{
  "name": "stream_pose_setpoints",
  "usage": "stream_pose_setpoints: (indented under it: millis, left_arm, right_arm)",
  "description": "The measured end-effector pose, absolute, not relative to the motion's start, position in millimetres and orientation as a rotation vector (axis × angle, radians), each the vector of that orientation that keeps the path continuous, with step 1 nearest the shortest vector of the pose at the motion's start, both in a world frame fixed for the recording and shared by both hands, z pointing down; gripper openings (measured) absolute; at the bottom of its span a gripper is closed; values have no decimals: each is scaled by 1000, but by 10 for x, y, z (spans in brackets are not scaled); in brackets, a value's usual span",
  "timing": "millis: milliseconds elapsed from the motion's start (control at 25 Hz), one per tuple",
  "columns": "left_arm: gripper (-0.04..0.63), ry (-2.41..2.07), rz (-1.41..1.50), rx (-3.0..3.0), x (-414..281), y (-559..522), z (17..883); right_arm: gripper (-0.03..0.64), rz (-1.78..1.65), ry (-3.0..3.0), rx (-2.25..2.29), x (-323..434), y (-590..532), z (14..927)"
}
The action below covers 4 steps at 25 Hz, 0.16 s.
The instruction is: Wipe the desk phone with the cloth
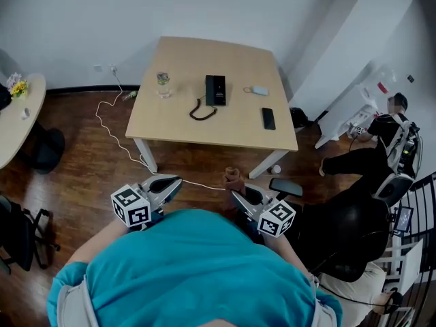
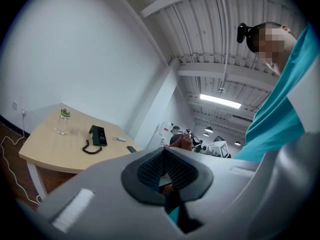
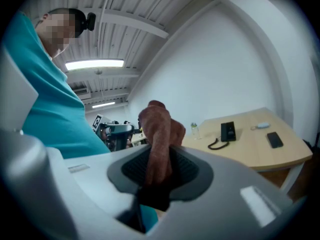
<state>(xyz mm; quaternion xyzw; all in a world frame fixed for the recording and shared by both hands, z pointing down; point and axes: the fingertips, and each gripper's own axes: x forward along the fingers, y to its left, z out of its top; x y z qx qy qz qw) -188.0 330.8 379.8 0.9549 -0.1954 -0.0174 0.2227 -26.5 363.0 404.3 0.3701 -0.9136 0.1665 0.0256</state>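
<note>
A black desk phone [image 1: 215,89] with a coiled cord [image 1: 202,111] lies mid-table on the light wooden desk [image 1: 204,131], well ahead of both grippers. It also shows small in the left gripper view [image 2: 98,135] and the right gripper view [image 3: 228,131]. Close to my chest, my right gripper [image 1: 238,193] [image 3: 157,171] is shut on a brown cloth [image 1: 233,178] [image 3: 159,131] that sticks up from its jaws. My left gripper [image 1: 170,186] [image 2: 165,171] is held beside it, jaws together with nothing in them.
On the desk stand a water bottle [image 1: 163,84], a small pale blue item [image 1: 259,90] and a black smartphone [image 1: 268,118]. A white cable [image 1: 116,138] trails over the wood floor. A black chair [image 1: 340,230] and a seated person [image 1: 381,142] are at right; a round table [image 1: 17,121] at left.
</note>
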Motion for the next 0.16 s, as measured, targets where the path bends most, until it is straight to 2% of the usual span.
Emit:
stream_pose_setpoints:
  millis: [160]
  left_arm:
    - [5, -561, -56, 2634, -1925, 3317, 3774]
  right_arm:
    - [101, 497, -2819, 1133, -276, 3649, 4024]
